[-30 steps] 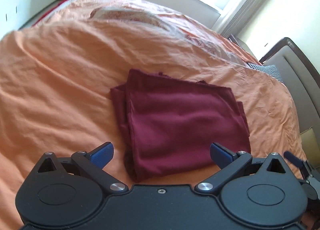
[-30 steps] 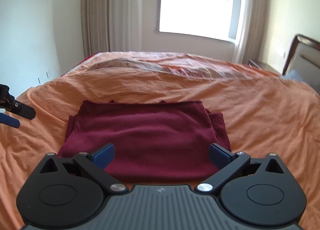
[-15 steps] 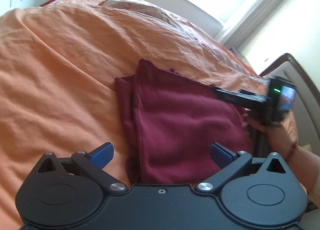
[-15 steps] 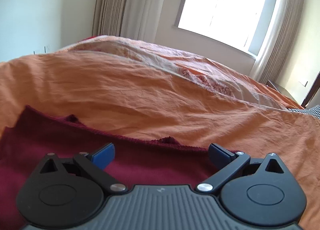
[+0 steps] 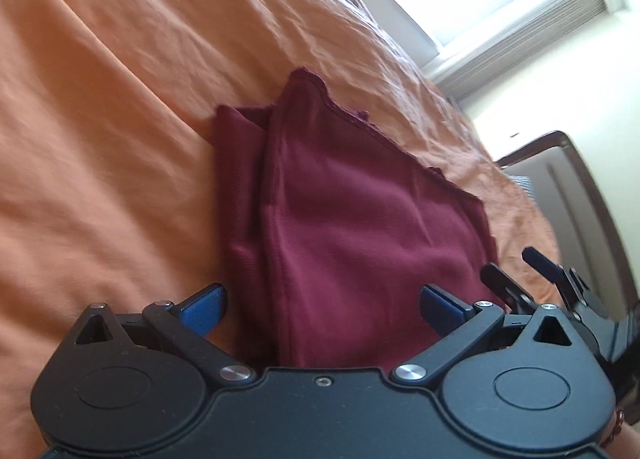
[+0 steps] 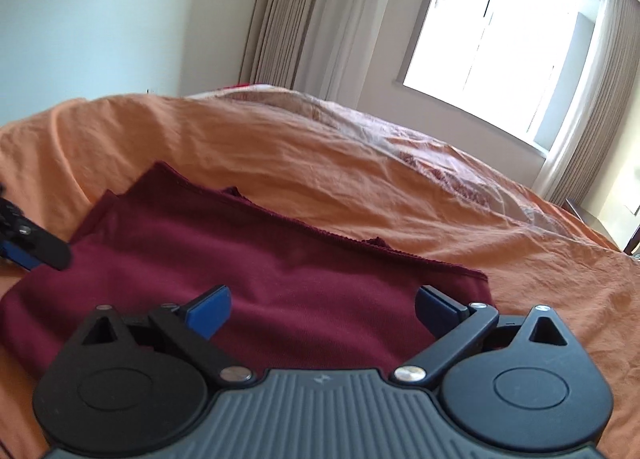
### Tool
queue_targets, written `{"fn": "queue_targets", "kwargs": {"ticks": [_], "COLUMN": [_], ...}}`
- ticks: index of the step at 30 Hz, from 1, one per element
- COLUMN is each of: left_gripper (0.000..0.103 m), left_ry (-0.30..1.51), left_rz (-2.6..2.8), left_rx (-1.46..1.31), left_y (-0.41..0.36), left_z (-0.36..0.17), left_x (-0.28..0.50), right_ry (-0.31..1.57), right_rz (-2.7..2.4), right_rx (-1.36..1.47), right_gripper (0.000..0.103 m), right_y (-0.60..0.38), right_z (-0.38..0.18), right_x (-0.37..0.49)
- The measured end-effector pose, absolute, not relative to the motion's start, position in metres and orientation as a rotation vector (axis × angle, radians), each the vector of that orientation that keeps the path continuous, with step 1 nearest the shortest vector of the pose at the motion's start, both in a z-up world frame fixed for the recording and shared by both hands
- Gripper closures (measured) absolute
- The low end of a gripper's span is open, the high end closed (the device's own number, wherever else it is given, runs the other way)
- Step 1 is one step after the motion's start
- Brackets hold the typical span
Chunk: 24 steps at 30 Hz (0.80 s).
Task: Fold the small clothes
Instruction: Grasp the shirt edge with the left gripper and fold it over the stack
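Folded maroon garment (image 5: pixel 360 227) on the bed, both grippers spread wide above it.

The garment lies flat in layers on the orange bed cover (image 5: pixel 100 147), its stitched hem running along the far edge and a narrower layer showing along its left side. The left gripper (image 5: pixel 322 309) hangs over the garment's near left part with its blue fingers (image 5: pixel 204 305) wide apart and nothing between them; the left finger sits over the cloth's left edge. The right gripper (image 6: pixel 322 309) is likewise spread and empty above the garment's right half. In the left wrist view the right gripper shows at 4 o'clock, by the cloth's right edge. A window (image 6: pixel 500 39) with curtains (image 6: pixel 304 15) stands beyond the bed.
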State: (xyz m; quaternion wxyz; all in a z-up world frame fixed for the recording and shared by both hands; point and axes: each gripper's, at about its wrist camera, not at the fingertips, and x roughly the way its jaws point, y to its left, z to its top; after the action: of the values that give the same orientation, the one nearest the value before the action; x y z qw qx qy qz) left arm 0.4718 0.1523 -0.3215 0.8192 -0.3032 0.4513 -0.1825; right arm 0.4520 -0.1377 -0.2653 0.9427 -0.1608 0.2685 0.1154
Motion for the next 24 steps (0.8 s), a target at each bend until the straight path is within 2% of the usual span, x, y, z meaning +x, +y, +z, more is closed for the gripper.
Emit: {"fn": "queue_targets", "kwargs": {"ticks": [4,5,6,7,8,9,11,17,24], "left_gripper": [0.008,0.013,0.024,0.030,0.044,0.064,0.085,0.088,0.088], "left_ry": [0.950,0.955,0.959,0.957,0.955,0.956,0.948,0.932,0.854], "left_rz": [-0.437,-0.435,-0.416,-0.399,-0.395,-0.405,-0.434,-0.408,-0.445], "left_rx": [-0.695,-0.709,-0.719,-0.726,-0.733,-0.735,-0.696,-0.690,-0.638], "left_y": [0.145,0.143,0.140,0.139,0.138,0.138,0.138,0.142,0.121], "left_z": [-0.333,-0.335,-0.336,-0.336,-0.337,-0.337,-0.335,-0.324,-0.274], "left_x": [0.486,0.491,0.495,0.497,0.499,0.499,0.497,0.495,0.484], "right_ry": [0.534,0.541,0.550,0.561,0.572,0.582,0.595,0.603,0.683], "right_rz": [0.215,0.209,0.200,0.189,0.177,0.165,0.155,0.135,0.138], "right_rx": [-0.306,-0.307,-0.315,-0.326,-0.336,-0.339,-0.319,-0.272,-0.258], "right_gripper": [0.002,0.002,0.002,0.003,0.004,0.004,0.004,0.005,0.009], "right_y": [-0.142,-0.144,-0.143,-0.143,-0.140,-0.138,-0.139,-0.144,-0.150], "right_z": [-0.261,-0.260,-0.264,-0.267,-0.271,-0.275,-0.283,-0.297,-0.323], "right_x": [0.445,0.446,0.448,0.451,0.452,0.452,0.456,0.451,0.467]}}
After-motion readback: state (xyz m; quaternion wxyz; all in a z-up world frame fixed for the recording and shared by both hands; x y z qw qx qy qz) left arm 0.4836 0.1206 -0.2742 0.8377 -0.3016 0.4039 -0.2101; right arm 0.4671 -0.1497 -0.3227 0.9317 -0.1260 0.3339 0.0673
